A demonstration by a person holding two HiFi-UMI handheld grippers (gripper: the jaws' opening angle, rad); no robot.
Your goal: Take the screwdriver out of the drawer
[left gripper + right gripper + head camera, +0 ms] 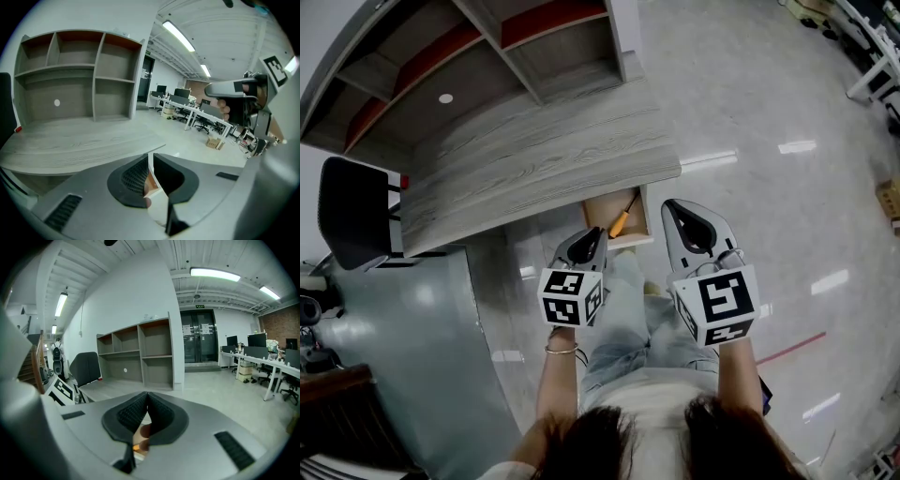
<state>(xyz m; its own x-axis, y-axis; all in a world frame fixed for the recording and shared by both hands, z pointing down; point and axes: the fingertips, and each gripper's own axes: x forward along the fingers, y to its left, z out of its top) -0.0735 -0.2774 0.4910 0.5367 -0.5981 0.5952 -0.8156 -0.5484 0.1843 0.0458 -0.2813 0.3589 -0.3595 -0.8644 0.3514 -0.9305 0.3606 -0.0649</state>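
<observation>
The open drawer (630, 236) is overhung at its rear by the front edge of the table (534, 159), near the right corner, so access is given only from above its pulled-out part. The left tool (592, 234) and right tool (672, 204) are held close together before it. The table's back edge is walled by shelves (487, 56), and its left end is blocked by a chair (352, 225). Open floor (769, 187) is offered to the right.
</observation>
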